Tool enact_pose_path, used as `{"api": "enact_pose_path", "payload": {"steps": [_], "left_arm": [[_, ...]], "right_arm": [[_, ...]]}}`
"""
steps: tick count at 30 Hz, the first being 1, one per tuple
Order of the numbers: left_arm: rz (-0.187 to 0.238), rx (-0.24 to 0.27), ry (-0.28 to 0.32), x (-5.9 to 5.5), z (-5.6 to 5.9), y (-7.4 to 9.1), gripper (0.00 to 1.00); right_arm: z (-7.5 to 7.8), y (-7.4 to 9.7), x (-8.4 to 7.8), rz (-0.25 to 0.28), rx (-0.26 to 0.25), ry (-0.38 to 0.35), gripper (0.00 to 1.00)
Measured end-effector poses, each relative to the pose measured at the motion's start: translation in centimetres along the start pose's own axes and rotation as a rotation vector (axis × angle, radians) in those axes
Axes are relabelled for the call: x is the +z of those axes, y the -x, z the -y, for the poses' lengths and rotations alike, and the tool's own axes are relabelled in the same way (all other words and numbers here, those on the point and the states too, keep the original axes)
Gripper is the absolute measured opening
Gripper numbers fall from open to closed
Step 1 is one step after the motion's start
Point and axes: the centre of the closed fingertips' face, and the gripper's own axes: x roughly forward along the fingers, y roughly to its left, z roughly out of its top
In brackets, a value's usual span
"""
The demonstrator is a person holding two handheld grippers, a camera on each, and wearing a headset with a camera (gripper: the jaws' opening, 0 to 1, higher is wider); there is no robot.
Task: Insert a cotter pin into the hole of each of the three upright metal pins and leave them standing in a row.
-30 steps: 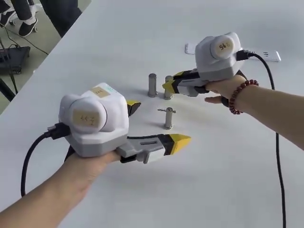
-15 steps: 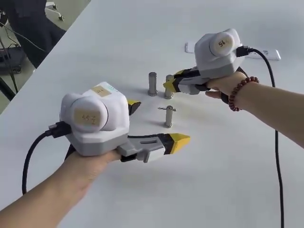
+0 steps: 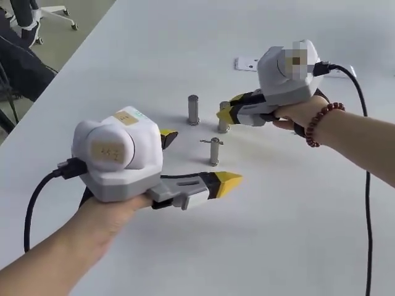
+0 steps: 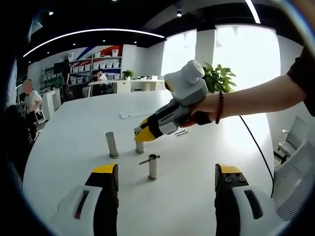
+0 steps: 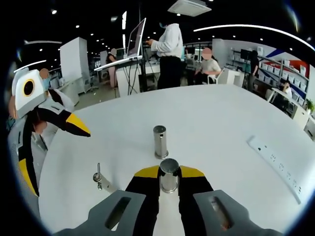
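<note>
Our right gripper (image 3: 225, 113) is closed on a short steel pin (image 5: 169, 178), its yellow-tipped jaws pressing on either side of the pin, which stands upright on the white surface (image 3: 278, 222). Just beyond it in the right gripper view, a second steel pin (image 5: 159, 141) stands upright and apart. Nearer to us, a third steel pin (image 3: 214, 154) stands with a thin metal cotter pin (image 3: 208, 141) crosswise through its top. Our left gripper (image 4: 167, 169) hovers wide open and empty, near that third pin.
</note>
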Motion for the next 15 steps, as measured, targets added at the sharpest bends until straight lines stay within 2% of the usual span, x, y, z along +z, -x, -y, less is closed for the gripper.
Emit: {"api": "enact_pose_path", "payload": {"steps": [10,15], "left_arm": [[0.0,0.004,-0.004,0.1,0.3,0.2,0.79],[-0.006,0.004,-0.01,0.0,0.4,0.2,0.79]], "right_arm": [[-0.1,2.3,-1.1,-0.005,-0.038,-0.022,0.08],[-0.4,3.8,-2.1,-0.016,-0.08,-0.03,0.08]]}}
